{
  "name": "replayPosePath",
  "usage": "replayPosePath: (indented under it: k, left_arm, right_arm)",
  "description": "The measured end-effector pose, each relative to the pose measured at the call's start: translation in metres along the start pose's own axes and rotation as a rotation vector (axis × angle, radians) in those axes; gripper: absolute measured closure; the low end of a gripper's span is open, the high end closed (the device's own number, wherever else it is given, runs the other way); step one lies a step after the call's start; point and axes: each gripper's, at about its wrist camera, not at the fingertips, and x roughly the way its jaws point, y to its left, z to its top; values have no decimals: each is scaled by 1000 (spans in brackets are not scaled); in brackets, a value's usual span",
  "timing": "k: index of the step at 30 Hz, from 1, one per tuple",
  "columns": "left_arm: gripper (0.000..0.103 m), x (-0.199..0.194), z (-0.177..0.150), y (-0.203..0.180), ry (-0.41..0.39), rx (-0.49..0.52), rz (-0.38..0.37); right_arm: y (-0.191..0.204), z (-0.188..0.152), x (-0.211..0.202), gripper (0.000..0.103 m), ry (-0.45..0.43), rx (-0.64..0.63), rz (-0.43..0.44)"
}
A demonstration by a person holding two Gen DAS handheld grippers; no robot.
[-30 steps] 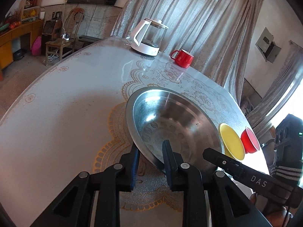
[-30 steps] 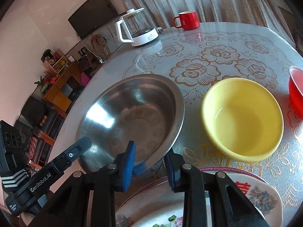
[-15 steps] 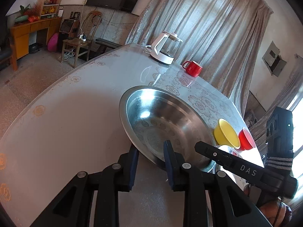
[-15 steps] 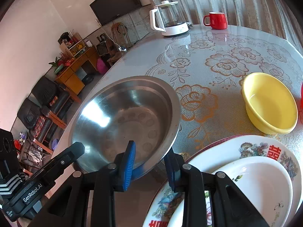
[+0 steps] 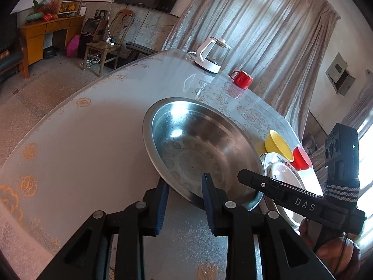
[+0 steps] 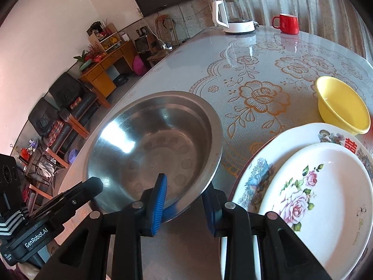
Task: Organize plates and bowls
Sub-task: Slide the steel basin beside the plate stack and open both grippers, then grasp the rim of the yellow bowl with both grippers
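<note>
Both claws grip the near rim of the steel bowl (image 6: 151, 149), the left claw (image 5: 184, 193) and right claw (image 6: 184, 196) each clenched on it; the left one's jaws have just eased slightly wider. Since a second ago the bowl has travelled away from the yellow bowl (image 6: 342, 105) toward the bench (image 5: 81, 140) edge, and two stacked flowered plates (image 6: 314, 186) now show beside it.

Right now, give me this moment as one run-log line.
left gripper: gripping steel bowl rim | right gripper: gripping same rim | plates: beside bowl

Both tilted downward — left gripper (image 5: 184, 187) and right gripper (image 6: 186, 194), jaws narrowly parted.
</note>
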Motion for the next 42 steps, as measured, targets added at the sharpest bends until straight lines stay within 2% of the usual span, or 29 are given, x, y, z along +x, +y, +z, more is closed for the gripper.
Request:
replayPosePath:
  k: [5, 9, 15, 19, 23, 32, 38, 42]
  left_arm:
    - [72, -4, -3, -1, 0, 15, 17]
    - [63, -13, -7, 0, -14, 36, 42]
    - [63, -35, -3, -6, -69, 86, 74]
    - [63, -32, 9, -22, -87, 131, 56]
    - [64, -21, 23, -51, -81, 190, 1]
    - [64, 34, 57, -130, 33, 256, -140]
    - [66, 82, 72, -177, 135, 245, -187]
    - [66, 114, 74, -199, 185, 256, -200]
  right_arm:
    - [7, -6, 0, 70, 8, -27, 5]
    - [5, -7, -5, 70, 5, -23, 21]
    - [-6, -8, -23, 70, -41, -10, 29]
    - [-19, -7, -39, 70, -87, 22, 41]
    - [-40, -6, -54, 70, -129, 81, 35]
    - [-113, 3, -95, 70, -225, 256, -24]
    - [-176, 10, -109, 70, -271, 440, -72]
    - [-205, 18, -106, 74, -285, 490, -114]
